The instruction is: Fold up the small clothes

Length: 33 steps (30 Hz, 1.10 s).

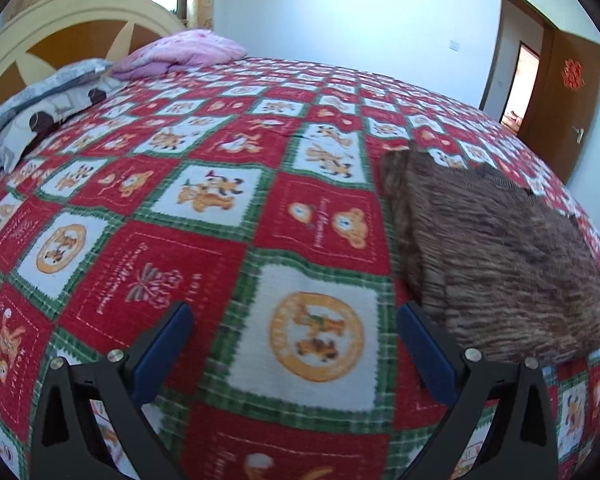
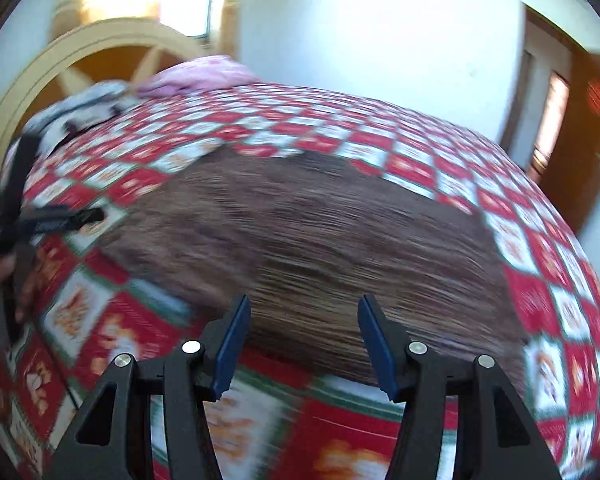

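Between the blue fingers of the left gripper there is only the red, white and green bear blanket, so its jaws stand wide apart and hold nothing, and the brown stripy garment lies flat on the blanket just to the right of its right finger. The right gripper is open too, with nothing pinched, and it hangs over the near edge of the same brown garment, which spreads out ahead of it in a blurry picture. Far ahead of both tools, a pink quilt and a grey pillow sit by the yellow headboard, and a brown door stands open far off to the right.
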{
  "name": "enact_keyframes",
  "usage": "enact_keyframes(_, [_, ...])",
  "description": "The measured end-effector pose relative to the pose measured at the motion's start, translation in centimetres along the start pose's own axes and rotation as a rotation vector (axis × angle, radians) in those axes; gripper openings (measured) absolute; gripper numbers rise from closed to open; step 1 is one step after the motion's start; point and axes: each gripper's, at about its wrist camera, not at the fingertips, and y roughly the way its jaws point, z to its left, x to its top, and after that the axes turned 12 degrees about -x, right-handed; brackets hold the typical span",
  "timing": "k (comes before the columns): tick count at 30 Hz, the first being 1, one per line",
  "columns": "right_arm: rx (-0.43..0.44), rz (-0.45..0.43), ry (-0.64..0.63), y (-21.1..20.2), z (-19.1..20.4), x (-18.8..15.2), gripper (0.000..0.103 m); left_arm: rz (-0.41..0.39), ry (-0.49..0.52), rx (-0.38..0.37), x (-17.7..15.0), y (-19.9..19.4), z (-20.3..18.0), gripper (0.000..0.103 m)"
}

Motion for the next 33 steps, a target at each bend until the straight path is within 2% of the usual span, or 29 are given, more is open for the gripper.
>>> enact_keyframes(6, [0.051,-0.093,-0.214,-0.6,7.9,0.3,0.057,-0.026,-0.054,-0.060,0.2,-0.2,1.6,0.103])
enact_keyframes(10, [0.060,-0.127,-0.320,-0.5,11.3,0.2,0.057,-0.041,-0.040,-0.070,-0.1,-0.3,1.5,0.103])
enact_keyframes(24, [0.030,-0.188,-0.434,1.6,17.5,0.9,0.057,-0.087,-0.140,-0.205,0.1,-1.0,3.3,0.103])
enact_keyframes(29, [0.003,-0.196,-0.430,2.4,18.3,1.5,0.057,-0.077,-0.166,-0.256,2.3,-0.7,4.0,0.103])
enact_keyframes(31, [-0.001,-0.192,-0.418,2.6,18.3,1.7,0.057,-0.080,-0.153,-0.259,3.3,-0.1,4.0,0.103])
enact_keyframes(33, [-0.001,-0.188,-0.410,2.8,18.2,1.9,0.057,-0.048,-0.122,-0.283,4.5,1.4,3.5,0.103])
